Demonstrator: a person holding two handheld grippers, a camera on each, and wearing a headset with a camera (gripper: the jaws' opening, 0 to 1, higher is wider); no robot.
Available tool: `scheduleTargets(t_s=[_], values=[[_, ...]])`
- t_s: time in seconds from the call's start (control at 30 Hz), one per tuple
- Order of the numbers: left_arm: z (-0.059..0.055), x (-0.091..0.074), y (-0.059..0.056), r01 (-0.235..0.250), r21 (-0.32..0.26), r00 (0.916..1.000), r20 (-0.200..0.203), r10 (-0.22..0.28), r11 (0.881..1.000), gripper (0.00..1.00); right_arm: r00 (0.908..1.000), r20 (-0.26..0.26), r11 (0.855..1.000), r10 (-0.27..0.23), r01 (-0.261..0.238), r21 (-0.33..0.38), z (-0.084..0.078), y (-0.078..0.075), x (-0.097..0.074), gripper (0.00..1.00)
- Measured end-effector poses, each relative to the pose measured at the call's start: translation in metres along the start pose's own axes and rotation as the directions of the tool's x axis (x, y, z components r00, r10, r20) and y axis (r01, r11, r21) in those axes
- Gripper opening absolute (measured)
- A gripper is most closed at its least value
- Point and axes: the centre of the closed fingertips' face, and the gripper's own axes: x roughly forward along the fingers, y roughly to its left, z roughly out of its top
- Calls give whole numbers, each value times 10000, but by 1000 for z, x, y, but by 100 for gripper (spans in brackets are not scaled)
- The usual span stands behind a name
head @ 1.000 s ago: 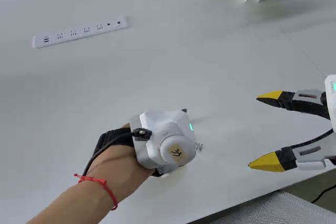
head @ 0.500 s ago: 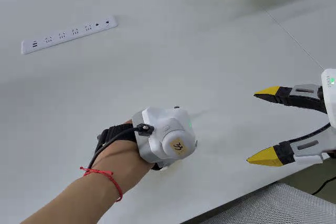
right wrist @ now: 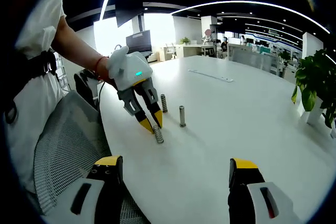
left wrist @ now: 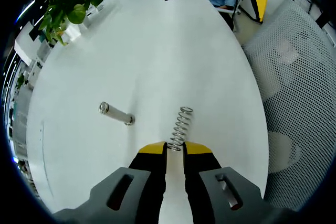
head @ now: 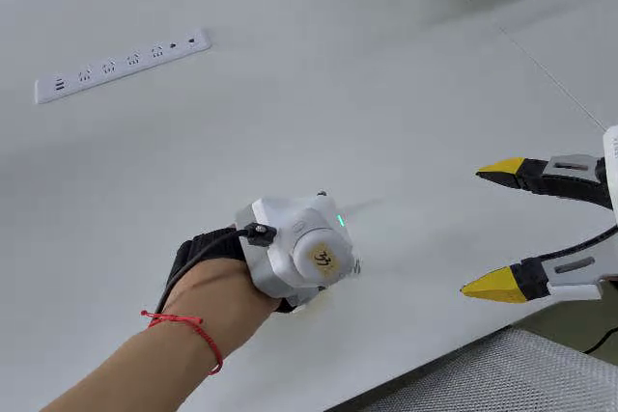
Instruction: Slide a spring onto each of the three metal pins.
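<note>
left gripper view has the spring [left wrist: 181,128] lying on the white table [left wrist: 157,40], its near end pinched between the almost closed yellow tips of the left gripper [left wrist: 175,147]. a metal pin [left wrist: 116,114] stands just beside it, apart from it. right gripper view shows a second spring [right wrist: 164,103] upright near that pin. the right gripper [right wrist: 175,162] hangs wide open, holding nothing, well apart.
</note>
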Motion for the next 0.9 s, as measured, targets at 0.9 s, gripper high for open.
scheduleTargets(t_s=[0.9], values=[[-1,-2,-13,581,-1220,9981,-131,-601,9908,7,10000,-20,9999,70,-70,110,1,6,3,80]])
